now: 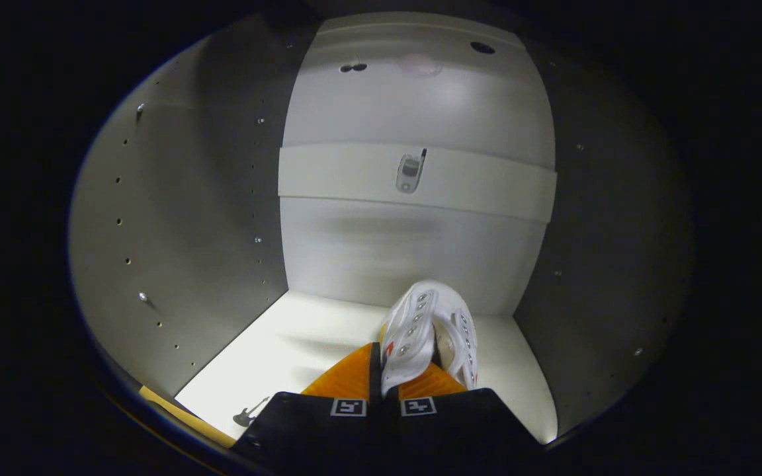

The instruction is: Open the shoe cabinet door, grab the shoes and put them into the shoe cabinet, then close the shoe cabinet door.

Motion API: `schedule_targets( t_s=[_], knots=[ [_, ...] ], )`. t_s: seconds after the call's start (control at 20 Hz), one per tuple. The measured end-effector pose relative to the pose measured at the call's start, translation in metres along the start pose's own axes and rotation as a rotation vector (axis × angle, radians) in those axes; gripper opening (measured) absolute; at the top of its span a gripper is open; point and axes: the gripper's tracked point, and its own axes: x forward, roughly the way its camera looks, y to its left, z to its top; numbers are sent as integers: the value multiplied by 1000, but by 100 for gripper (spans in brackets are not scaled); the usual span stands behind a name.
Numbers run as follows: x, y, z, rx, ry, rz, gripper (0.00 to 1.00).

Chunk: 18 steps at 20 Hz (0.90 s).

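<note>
So the claw (384, 387) is pinching the white shoe (428, 330) right now, both fingers pressed on the near edge of its upper, with the shoe sticking up and forward at about 12 o'clock from the tips, leaning a touch toward 1 o'clock. We're already inside the shoe cabinet (176, 218), so I'd call this the put-it-down part of the job.

How I'd do it well: bring the shoe low until its sole meets the cabinet floor (301, 344), roughly mid-floor or a bit toward the back panel (414, 244) at 12, then spread the fingers and back straight out. Don't let go while it hangs, because it looks light and floppy and would probably tip onto its side. Keep away from the side wall at 3 o'clock, since the shoe sits closer to that one than to the wall at 9.

Hard to tell stuff:
- can't see the sole, so no idea if it's touching the floor yet
- the right side of the cabinet is really dark
- the cross rail (473, 185) at 12 has a small fitting on it; can't make out what it's for
- there's a little dark mark on the floor near 8 o'clock from the claw; sticker maybe?
</note>
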Motion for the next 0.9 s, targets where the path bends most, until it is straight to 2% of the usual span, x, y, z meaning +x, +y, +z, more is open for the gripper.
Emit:
schedule_targets(
  t_s=[0.35, 0.75, 0.8, 0.9],
  knots=[
    [7, 9, -17, 30, 68, 27, 4],
    [4, 14, -29, -42, 107, 11, 4],
    [4, 15, -29, -43, 108, 8, 8],
    [2, 17, -31, -26, 121, 19, 10]
  ],
)
